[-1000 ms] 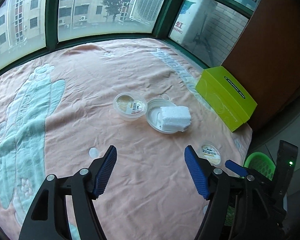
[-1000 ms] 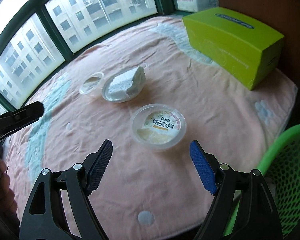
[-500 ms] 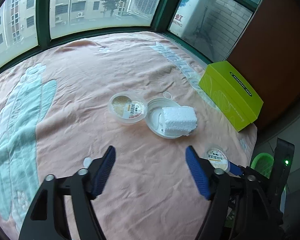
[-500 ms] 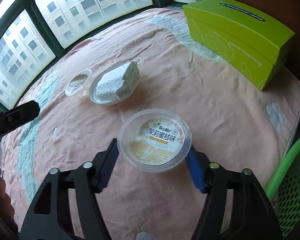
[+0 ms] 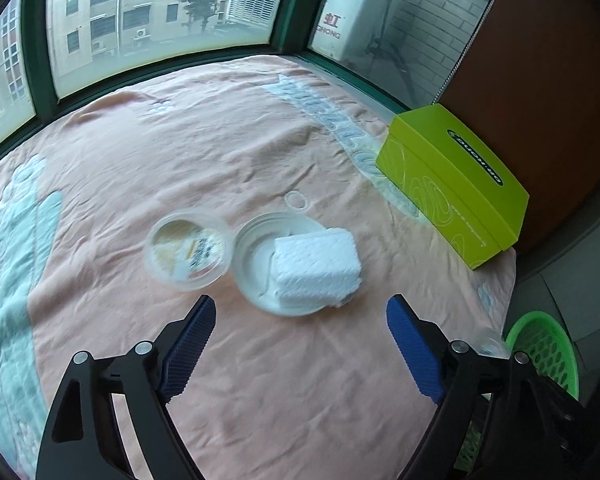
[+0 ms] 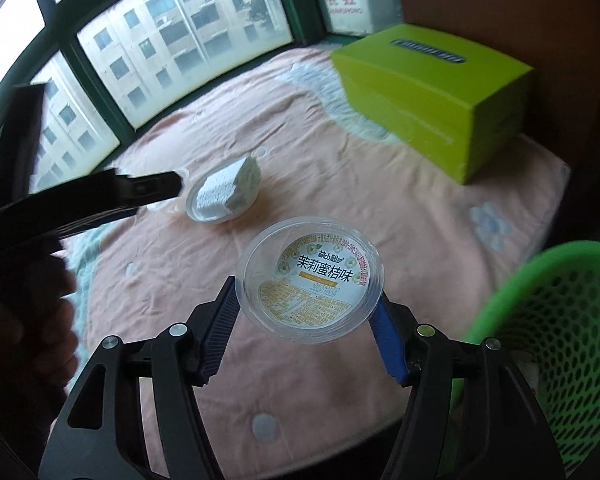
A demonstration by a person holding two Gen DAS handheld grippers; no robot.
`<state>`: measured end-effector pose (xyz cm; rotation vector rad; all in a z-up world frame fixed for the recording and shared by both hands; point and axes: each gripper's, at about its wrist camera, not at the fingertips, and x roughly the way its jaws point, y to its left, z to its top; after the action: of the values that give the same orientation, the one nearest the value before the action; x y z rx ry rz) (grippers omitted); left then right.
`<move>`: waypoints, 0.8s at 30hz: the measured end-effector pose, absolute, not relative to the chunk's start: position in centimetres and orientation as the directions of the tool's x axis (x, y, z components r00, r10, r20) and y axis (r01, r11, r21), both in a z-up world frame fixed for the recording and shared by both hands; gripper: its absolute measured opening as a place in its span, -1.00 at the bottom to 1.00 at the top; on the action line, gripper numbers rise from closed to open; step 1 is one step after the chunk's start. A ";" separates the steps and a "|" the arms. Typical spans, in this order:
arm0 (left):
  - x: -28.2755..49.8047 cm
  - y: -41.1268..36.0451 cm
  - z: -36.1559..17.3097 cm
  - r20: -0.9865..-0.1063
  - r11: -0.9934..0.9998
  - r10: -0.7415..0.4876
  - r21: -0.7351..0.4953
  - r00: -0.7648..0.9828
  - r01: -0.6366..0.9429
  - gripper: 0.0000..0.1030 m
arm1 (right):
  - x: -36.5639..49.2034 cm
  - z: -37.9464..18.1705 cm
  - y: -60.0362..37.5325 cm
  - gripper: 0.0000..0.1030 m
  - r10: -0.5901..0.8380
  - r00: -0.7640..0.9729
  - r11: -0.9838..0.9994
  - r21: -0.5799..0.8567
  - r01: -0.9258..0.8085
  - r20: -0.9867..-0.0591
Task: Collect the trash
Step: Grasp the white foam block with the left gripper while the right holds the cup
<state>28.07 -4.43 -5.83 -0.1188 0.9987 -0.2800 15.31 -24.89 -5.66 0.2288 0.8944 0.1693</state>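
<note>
My right gripper (image 6: 306, 324) is shut on a clear plastic cup (image 6: 310, 278) with a printed label and holds it above the pink blanket, just left of the green mesh basket (image 6: 548, 320). My left gripper (image 5: 300, 340) is open and empty, close in front of a white bowl (image 5: 256, 252) holding a white foam block (image 5: 316, 266). A second clear labelled cup (image 5: 188, 252) sits to the left of that bowl. The bowl and foam block (image 6: 228, 192) also show in the right wrist view, partly behind the left gripper's finger (image 6: 140, 188).
A lime green box (image 5: 452, 184) lies at the blanket's right edge against a brown wall; it also shows in the right wrist view (image 6: 432, 96). The green basket (image 5: 540, 348) stands off the bed's right corner. Windows ring the far side.
My right gripper closed on the labelled cup and lifted it off the blanket toward the basket. My left gripper moved forward toward the bowl with the foam block and stayed open.
</note>
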 end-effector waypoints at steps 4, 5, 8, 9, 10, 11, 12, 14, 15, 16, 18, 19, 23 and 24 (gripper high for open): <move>29.6 -5.9 -6.4 -0.825 0.961 -0.271 -0.202 0.496 0.189 0.66 | 13.9 -4.6 -26.8 0.22 0.226 0.643 0.961 0.275 -0.024 -0.731; 29.8 -6.1 -6.6 -0.827 0.960 -0.273 -0.203 0.491 0.192 0.66 | 13.8 -4.4 -27.0 0.22 0.222 0.648 0.961 0.275 -0.020 -0.729; 30.6 -7.0 -7.1 -0.836 0.960 -0.272 -0.197 0.478 0.201 0.67 | 13.0 -4.0 -28.4 0.22 0.208 0.659 0.961 0.278 0.001 -0.723; 30.8 -7.2 -7.3 -0.838 0.961 -0.265 -0.190 0.476 0.201 0.67 | 12.7 -3.9 -28.8 0.22 0.205 0.663 0.960 0.281 0.008 -0.720; 31.1 -7.4 -7.5 -0.841 0.962 -0.260 -0.186 0.474 0.198 0.67 | 12.6 -3.8 -29.2 0.22 0.202 0.665 0.959 0.282 0.015 -0.719; 31.3 -7.5 -7.7 -0.845 0.964 -0.256 -0.184 0.470 0.194 0.67 | 12.3 -3.7 -29.5 0.22 0.197 0.668 0.959 0.283 0.022 -0.718; 31.6 -7.6 -7.9 -0.849 0.965 -0.252 -0.182 0.465 0.190 0.67 | 12.0 -3.7 -29.9 0.22 0.193 0.670 0.958 0.285 0.029 -0.717; 32.1 -7.8 -8.5 -0.856 0.968 -0.242 -0.178 0.456 0.179 0.67 | 11.5 -3.6 -30.6 0.22 0.185 0.673 0.957 0.286 0.041 -0.716; 32.3 -7.8 -8.7 -0.858 0.968 -0.241 -0.180 0.454 0.175 0.67 | 11.3 -3.6 -30.9 0.22 0.179 0.675 0.958 0.284 0.047 -0.716; 32.5 -7.8 -8.9 -0.861 0.968 -0.243 -0.184 0.448 0.170 0.67 | 11.1 -3.5 -31.3 0.22 0.175 0.676 0.957 0.284 0.052 -0.716; 32.8 -7.8 -9.3 -0.864 0.968 -0.245 -0.190 0.440 0.165 0.67 | 10.6 -3.5 -31.9 0.22 0.168 0.676 0.957 0.284 0.064 -0.717; 32.9 -7.8 -9.5 -0.865 0.968 -0.244 -0.190 0.438 0.164 0.67 | 10.4 -3.5 -32.1 0.22 0.164 0.676 0.957 0.283 0.069 -0.718; 33.4 -7.9 -10.1 -0.870 0.969 -0.243 -0.193 0.430 0.156 0.59 | 9.9 -3.7 -33.2 0.22 0.147 0.676 0.955 0.281 0.093 -0.722; 33.4 -7.9 -10.2 -0.870 0.968 -0.246 -0.199 0.428 0.153 0.49 | 9.8 -3.7 -33.5 0.22 0.143 0.677 0.954 0.283 0.100 -0.722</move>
<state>33.42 -7.88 -10.24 -0.0940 1.1015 -0.2501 9.79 -33.52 -3.69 0.3126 0.8301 0.0243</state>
